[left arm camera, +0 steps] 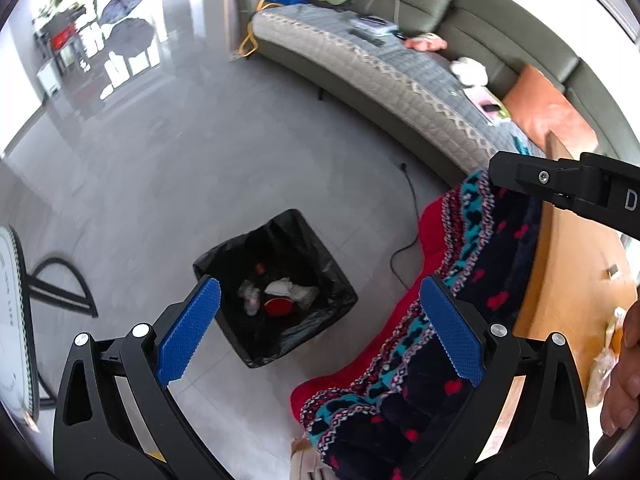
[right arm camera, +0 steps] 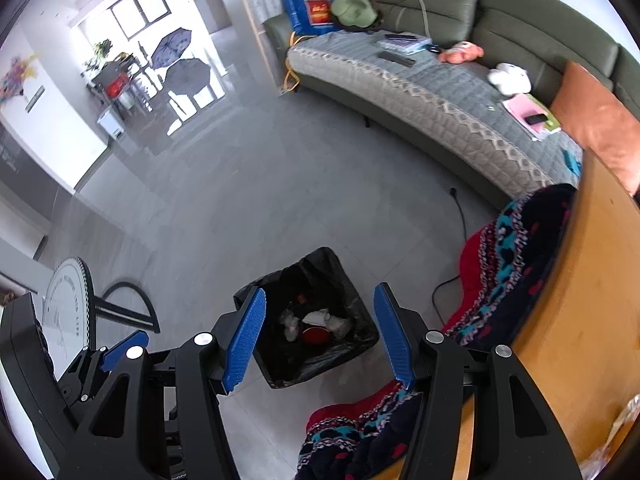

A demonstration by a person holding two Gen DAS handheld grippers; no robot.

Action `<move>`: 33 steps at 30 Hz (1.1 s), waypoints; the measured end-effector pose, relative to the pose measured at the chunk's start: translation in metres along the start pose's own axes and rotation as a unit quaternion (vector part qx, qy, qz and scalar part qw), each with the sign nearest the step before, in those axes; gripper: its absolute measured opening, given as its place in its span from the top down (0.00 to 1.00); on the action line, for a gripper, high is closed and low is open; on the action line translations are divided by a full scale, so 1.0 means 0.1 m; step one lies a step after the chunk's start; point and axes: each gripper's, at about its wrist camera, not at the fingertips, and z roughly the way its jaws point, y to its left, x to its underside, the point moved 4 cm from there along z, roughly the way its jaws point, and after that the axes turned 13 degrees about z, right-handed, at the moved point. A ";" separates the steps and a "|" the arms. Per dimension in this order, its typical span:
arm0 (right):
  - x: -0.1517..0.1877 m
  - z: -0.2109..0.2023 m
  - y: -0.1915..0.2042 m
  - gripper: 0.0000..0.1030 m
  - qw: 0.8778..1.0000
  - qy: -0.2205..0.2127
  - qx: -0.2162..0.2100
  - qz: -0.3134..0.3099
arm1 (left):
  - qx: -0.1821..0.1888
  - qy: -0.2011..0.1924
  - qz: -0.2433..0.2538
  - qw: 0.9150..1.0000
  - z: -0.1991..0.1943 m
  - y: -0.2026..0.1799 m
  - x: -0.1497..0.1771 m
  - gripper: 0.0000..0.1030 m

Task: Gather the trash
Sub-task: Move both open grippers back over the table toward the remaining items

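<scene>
A black-lined trash bin point(left arm camera: 224, 256) stands on the grey floor; it also shows in the right wrist view point(right arm camera: 352, 280). Inside lie crumpled white paper point(left arm camera: 288, 289) and a red round item point(left arm camera: 278, 306), also seen in the right wrist view as paper point(right arm camera: 320, 317) and the red item point(right arm camera: 314, 335). My left gripper point(left arm camera: 320, 286) is open and empty, above the bin. My right gripper point(right arm camera: 320, 296) is open and empty, above the bin. Part of the right gripper's body point(left arm camera: 568, 192) shows in the left wrist view.
A patterned red and navy blanket point(left arm camera: 460, 280) hangs off a wooden table point(right arm camera: 592, 288) at the right. A grey-covered sofa point(right arm camera: 420, 80) with an orange cushion point(right arm camera: 596, 120) and loose items stands behind. A black cable point(left arm camera: 408, 232) lies on the floor. A round white stool point(right arm camera: 68, 304) stands at left.
</scene>
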 end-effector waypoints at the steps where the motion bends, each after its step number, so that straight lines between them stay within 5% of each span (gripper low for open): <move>1: 0.00 -0.06 -0.08 0.44 1.000 -0.004 0.001 0.006 | 0.004 -0.001 0.009 1.000 -0.01 -0.08 -0.01 0.06; 12: 0.10 -0.69 -1.10 0.44 0.995 -0.049 0.029 0.077 | 0.052 -0.014 0.104 0.993 -0.12 -1.23 -0.12 0.06; 25: 0.52 -1.37 -2.73 0.44 0.974 -0.083 0.095 0.187 | 0.116 -0.004 0.223 0.968 -0.21 -2.78 0.09 0.06; 33: 0.86 -1.45 -3.58 0.44 0.961 -0.062 0.134 0.233 | 0.133 0.009 0.272 0.953 -0.32 -3.44 0.34 0.06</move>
